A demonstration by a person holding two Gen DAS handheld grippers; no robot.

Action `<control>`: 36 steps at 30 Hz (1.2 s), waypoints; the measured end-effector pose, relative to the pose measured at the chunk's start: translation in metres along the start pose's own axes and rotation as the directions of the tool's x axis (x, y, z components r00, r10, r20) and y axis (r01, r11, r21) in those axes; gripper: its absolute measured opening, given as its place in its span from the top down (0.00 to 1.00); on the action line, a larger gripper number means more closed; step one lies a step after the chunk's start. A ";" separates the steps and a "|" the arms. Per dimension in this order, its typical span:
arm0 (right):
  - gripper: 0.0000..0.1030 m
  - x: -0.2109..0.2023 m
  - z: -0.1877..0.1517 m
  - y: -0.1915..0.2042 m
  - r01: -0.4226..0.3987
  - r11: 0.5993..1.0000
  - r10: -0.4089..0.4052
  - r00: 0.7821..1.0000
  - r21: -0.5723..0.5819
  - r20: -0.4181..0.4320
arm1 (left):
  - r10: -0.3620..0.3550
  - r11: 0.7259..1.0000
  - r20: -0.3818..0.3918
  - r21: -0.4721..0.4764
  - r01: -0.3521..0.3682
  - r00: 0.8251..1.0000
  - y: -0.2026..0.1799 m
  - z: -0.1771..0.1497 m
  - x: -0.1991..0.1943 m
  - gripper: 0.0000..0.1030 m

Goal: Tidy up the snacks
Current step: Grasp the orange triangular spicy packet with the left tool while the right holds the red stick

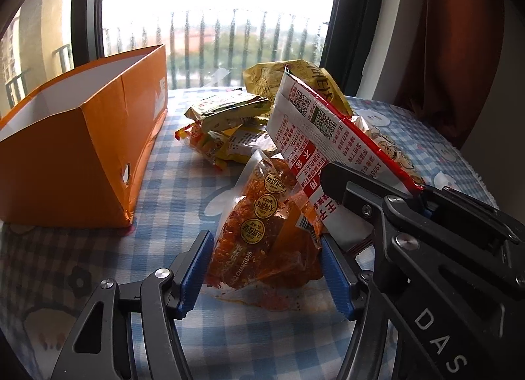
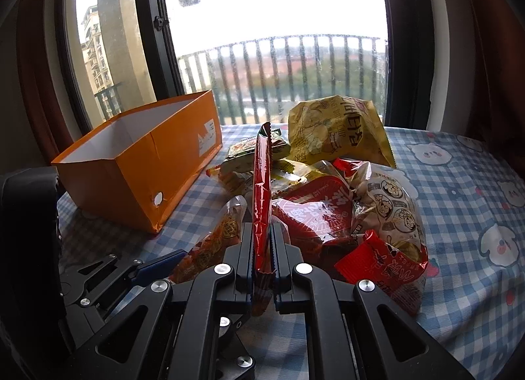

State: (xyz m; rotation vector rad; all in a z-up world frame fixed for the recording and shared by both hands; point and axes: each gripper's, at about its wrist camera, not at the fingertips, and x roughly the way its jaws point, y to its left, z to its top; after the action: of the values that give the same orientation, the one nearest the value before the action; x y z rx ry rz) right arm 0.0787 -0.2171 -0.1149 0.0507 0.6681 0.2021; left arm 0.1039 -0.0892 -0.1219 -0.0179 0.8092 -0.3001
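While both grippers work the snack pile, open orange cardboard box [image 1: 82,153] sits left on checked cloth [image 1: 170,183].
L gripper [image 1: 267,273] blue pads straddle clear orange-red spicy snack pouch [image 1: 262,232], grip unclear; R gripper [image 2: 262,249] clenched on flat red-white foil packet [image 2: 261,196], held upright.

Orange box [image 1: 82,157], blue-checked tablecloth [image 1: 183,183]
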 end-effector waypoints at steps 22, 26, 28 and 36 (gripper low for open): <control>0.90 0.001 0.009 0.007 0.032 0.999 -0.032 0.999 -0.016 0.008 | 0.070 0.997 -0.035 0.039 -0.068 0.997 0.006 0.003 0.008 0.10; 0.90 0.009 0.006 -0.002 0.059 0.998 -0.059 0.998 -0.003 -0.012 | 0.074 0.997 -0.072 0.039 -0.071 0.995 0.005 0.003 0.022 0.07; 0.90 0.014 0.004 -0.006 0.059 0.998 -0.059 0.998 0.009 -0.033 | 0.064 0.998 -0.090 0.027 -0.061 0.994 0.007 0.003 0.027 0.06; 0.90 0.023 -0.001 -0.008 0.053 0.999 -0.053 0.998 0.003 -0.043 | 0.044 0.999 -0.134 0.015 -0.043 0.990 0.006 -0.005 0.043 0.02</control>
State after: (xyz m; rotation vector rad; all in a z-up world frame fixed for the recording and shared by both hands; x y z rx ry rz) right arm 0.0967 -0.2203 -0.1306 0.0326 0.7123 0.1509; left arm 0.1297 -0.0946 -0.1564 0.0320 0.9407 -0.2670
